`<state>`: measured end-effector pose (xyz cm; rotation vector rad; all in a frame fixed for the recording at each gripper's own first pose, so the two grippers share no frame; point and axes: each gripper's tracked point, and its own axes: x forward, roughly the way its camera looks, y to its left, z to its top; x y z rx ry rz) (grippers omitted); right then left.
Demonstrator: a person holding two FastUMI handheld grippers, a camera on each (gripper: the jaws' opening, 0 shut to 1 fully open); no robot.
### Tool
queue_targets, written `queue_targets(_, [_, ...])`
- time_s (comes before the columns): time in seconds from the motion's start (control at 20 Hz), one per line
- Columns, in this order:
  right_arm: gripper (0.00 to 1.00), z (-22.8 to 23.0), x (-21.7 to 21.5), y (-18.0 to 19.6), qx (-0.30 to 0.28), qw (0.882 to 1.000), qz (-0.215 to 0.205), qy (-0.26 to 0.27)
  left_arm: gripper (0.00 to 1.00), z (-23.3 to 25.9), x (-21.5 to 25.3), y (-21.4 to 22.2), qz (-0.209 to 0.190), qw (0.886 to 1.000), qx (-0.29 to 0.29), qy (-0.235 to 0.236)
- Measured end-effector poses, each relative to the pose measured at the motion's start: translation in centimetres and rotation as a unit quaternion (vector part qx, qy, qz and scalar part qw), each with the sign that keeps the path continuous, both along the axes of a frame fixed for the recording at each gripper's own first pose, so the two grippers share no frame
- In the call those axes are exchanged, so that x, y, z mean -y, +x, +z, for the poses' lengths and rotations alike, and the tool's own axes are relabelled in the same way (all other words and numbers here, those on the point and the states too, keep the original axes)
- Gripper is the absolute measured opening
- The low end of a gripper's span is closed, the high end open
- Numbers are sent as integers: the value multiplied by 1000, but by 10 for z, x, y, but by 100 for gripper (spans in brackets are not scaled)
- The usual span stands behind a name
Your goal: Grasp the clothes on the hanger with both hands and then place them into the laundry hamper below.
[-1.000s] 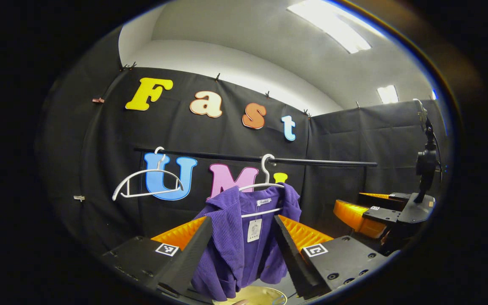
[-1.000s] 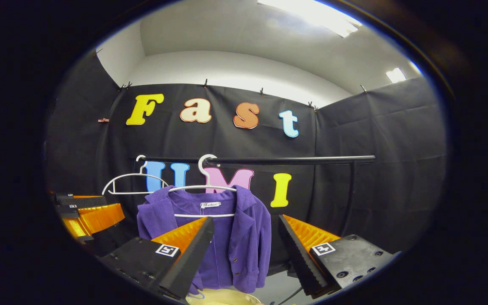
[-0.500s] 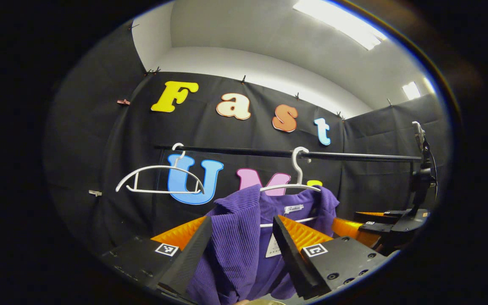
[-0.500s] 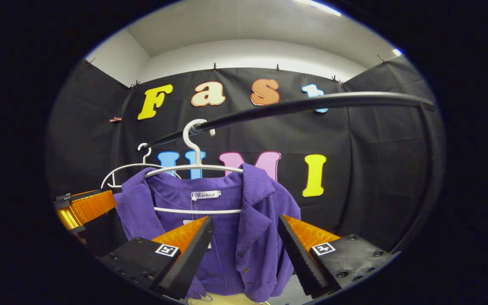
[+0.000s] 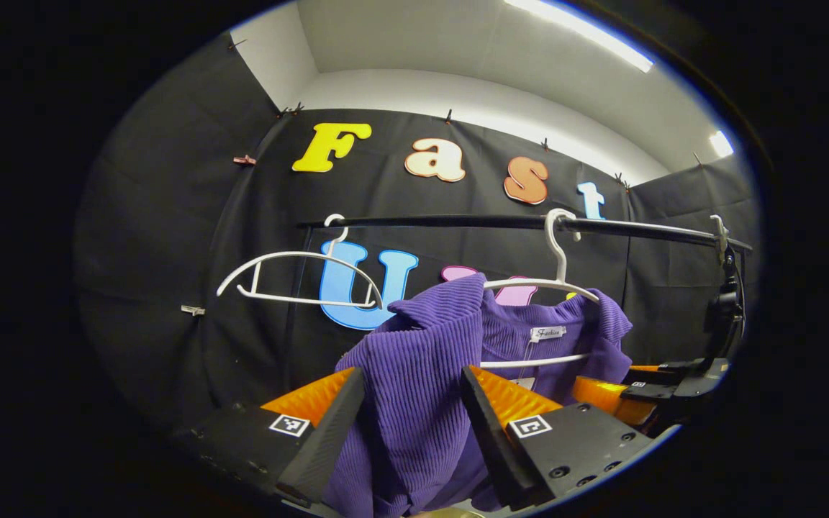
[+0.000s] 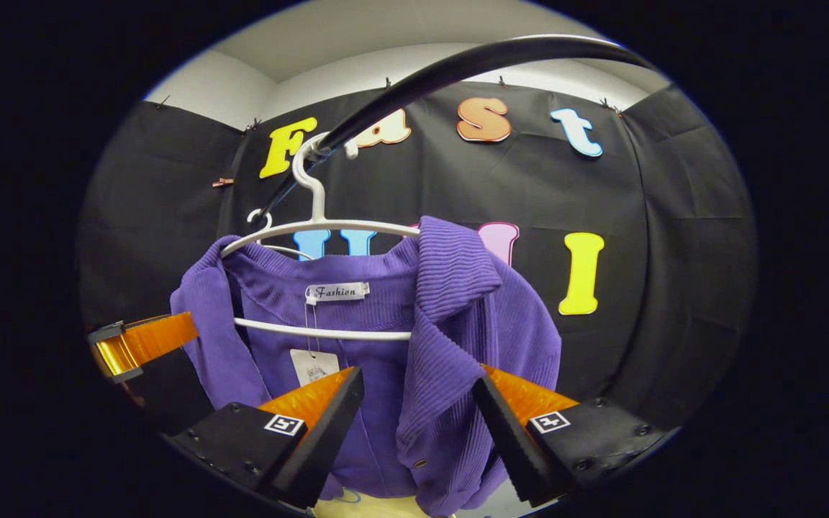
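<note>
Hanging from the black rail (image 5: 458,222) on a white hanger (image 5: 540,282), the purple jacket (image 5: 422,381) has not been lifted off, so nothing of the task is done beyond the approach. Judging from that, the grasp with both grippers, the pull clear of the hanger and the drop into the hamper all remain. A pale yellowish rim (image 6: 368,507) shows just below the jacket's hem in the right gripper view; it may be the hamper, but too little of it is visible to be sure.

Relative to the jacket: an empty second hanger (image 5: 299,277) sits on the same rail off its left shoulder.

The left gripper (image 5: 411,403) is spread wide, and the jacket's left shoulder and front panel lie between the two fingers, the ribbed cloth filling most of the gap. Whether either finger touches the cloth I cannot tell.

The right gripper (image 6: 418,406) is likewise spread wide, straddling the right lapel and button placket just below the collar. No squeeze on the fabric is evident there either.

Smallest, a neck label (image 6: 337,291) and a paper tag (image 6: 314,365) hang inside the collar, above the right gripper's inner finger.
</note>
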<state>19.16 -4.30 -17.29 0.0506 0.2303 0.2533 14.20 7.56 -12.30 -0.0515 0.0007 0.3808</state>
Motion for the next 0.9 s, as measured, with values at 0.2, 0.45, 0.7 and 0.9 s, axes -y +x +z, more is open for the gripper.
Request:
queue_targets(0.2, [98, -3, -1, 4, -7, 1000, 11, 10, 85, -8, -13, 4, 19, 1000, -3, -5])
queue_targets(0.45, [98, -5, 1, 12, -11, 1000, 13, 16, 85, -21, 20, 15, -13, 999, -29, -12])
queue_targets(0.7, [98, -14, -8, 13, -21, 999, 22, 26, 85, -29, 44, 41, -36, 998, -44, -26])
queue_targets(0.9, [98, -17, -12, 19, -22, 999, 23, 30, 85, -21, 16, 44, 47, 998, -24, -25])
